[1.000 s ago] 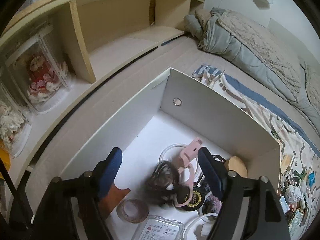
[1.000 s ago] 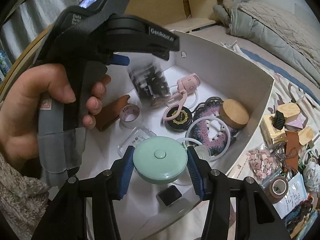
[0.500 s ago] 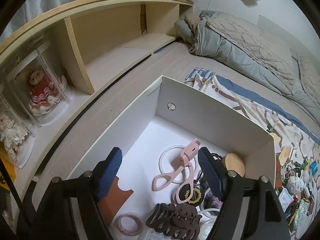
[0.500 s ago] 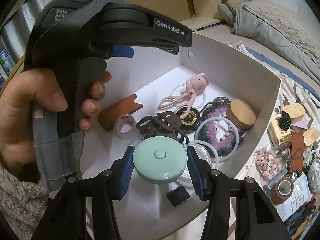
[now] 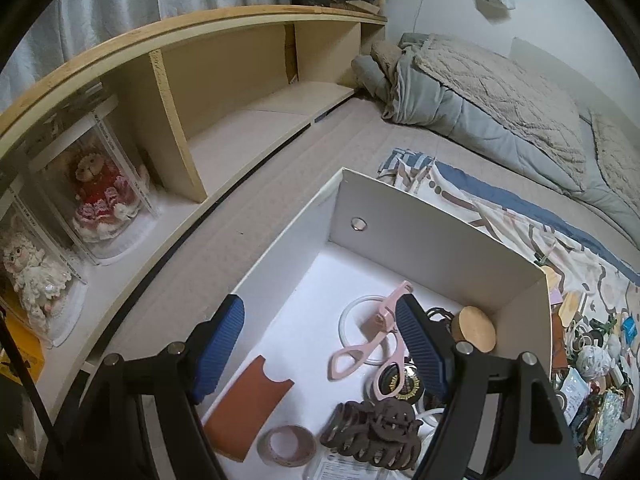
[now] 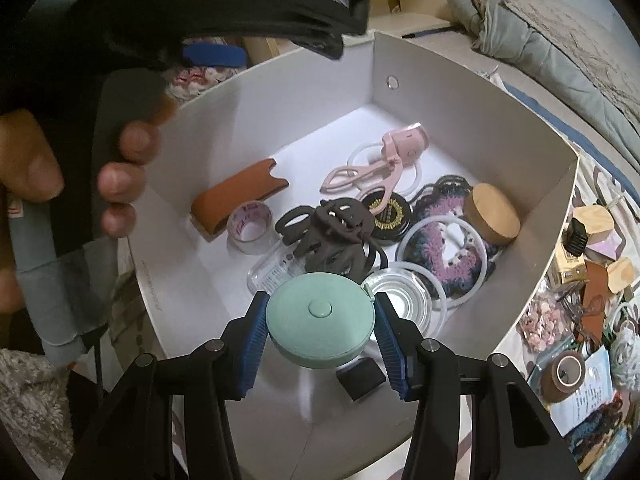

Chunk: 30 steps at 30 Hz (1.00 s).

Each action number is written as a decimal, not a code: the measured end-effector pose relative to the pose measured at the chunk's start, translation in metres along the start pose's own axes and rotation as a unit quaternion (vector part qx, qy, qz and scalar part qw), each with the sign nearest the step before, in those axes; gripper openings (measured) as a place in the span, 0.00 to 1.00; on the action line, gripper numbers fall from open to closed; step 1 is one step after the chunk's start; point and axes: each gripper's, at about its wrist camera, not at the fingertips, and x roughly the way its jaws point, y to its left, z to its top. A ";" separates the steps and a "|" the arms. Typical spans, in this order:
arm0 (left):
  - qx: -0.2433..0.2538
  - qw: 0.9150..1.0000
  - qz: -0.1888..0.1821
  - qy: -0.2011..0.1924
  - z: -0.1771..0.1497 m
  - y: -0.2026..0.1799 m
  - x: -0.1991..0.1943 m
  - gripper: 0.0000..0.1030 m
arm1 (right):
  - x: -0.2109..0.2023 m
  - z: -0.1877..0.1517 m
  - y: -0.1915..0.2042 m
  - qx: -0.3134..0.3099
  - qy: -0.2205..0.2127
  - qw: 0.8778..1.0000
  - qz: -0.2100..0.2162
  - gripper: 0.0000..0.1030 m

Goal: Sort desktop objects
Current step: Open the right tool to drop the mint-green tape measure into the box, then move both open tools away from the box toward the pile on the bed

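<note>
Mint tape measure (image 6: pixel 320 326), round puck with centre button, pinched edge-on between the blue pads (image 6: pixel 253 334) of the right gripper (image 6: pixel 320 334), hanging over the near end of the white box (image 6: pixel 460 92). Likely light, rigid plastic shell, smooth rim, so probably slippery against ribbed pads; best hold across the full width at the rim, as here, pads on opposite sides. No long axis to speak of: flat disc, button face turned up toward the camera, flat sides roughly level. Probably not fragile, safe to let drop a short way. Beyond the fingertips: clear round lid (image 6: pixel 400 300) just past the right pad, brown claw clip (image 6: pixel 328 236) ahead, small black square (image 6: pixel 360 374) under the disc on the box floor. Free floor to the left of the left pad looks like a good landing spot. Left gripper (image 5: pixel 320 346) spread wide, nothing between the pads, over the same box; brown leather sleeve (image 5: pixel 248 412) below between the fingers, pink eyelash curler (image 5: pixel 372 340) near the right finger, clip (image 5: pixel 372 434) nearer the camera. Loose clutter on the patterned cloth (image 6: pixel 592 280) well right of the right finger.
</note>
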 end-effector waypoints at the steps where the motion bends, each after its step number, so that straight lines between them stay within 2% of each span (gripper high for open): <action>1: 0.000 1.000 0.000 0.000 0.000 0.001 0.000 0.76 | 0.000 0.000 0.000 0.002 0.003 1.000 -0.001 0.50; 7: 0.004 1.000 0.000 -0.001 -0.002 0.004 -0.003 0.76 | -0.001 0.003 -0.004 0.024 0.028 0.999 0.006 0.53; 9: 0.006 1.000 0.000 -0.002 -0.003 0.003 -0.005 0.76 | -0.005 0.003 -0.004 0.026 0.021 0.999 0.005 0.75; 10: 0.007 1.000 0.000 -0.003 -0.003 0.004 -0.005 0.76 | -0.008 0.003 -0.004 0.027 0.014 1.000 0.003 0.80; 11: 0.008 1.000 0.000 -0.003 -0.003 0.004 -0.006 0.76 | -0.010 0.003 -0.004 0.028 0.009 1.000 0.002 0.84; 13: 0.009 1.000 0.000 -0.005 -0.003 0.003 -0.007 0.76 | -0.015 0.003 -0.005 0.030 -0.005 1.000 0.004 0.85; 15: 0.011 1.000 0.000 -0.006 -0.004 0.002 -0.009 0.76 | -0.019 0.001 -0.006 0.034 -0.017 0.999 0.001 0.93; 17: 0.013 1.000 -0.001 -0.007 -0.005 0.001 -0.011 0.76 | -0.020 0.001 -0.008 0.037 -0.026 0.999 -0.004 0.98; 21: 0.019 1.000 0.001 -0.011 -0.007 -0.002 -0.016 0.77 | -0.027 -0.001 -0.012 0.040 -0.048 0.998 -0.021 0.99; 23: 0.019 1.000 0.002 -0.014 -0.008 -0.003 -0.018 0.81 | -0.031 -0.002 -0.014 0.038 -0.059 0.997 -0.025 1.00; 26: 0.020 1.000 0.000 -0.017 -0.010 -0.006 -0.019 0.82 | -0.041 -0.006 -0.015 0.023 -0.099 0.994 -0.037 1.00; 30: 0.024 1.000 -0.003 -0.019 -0.011 -0.012 -0.022 0.83 | -0.049 -0.010 -0.022 0.021 -0.118 0.991 -0.058 1.00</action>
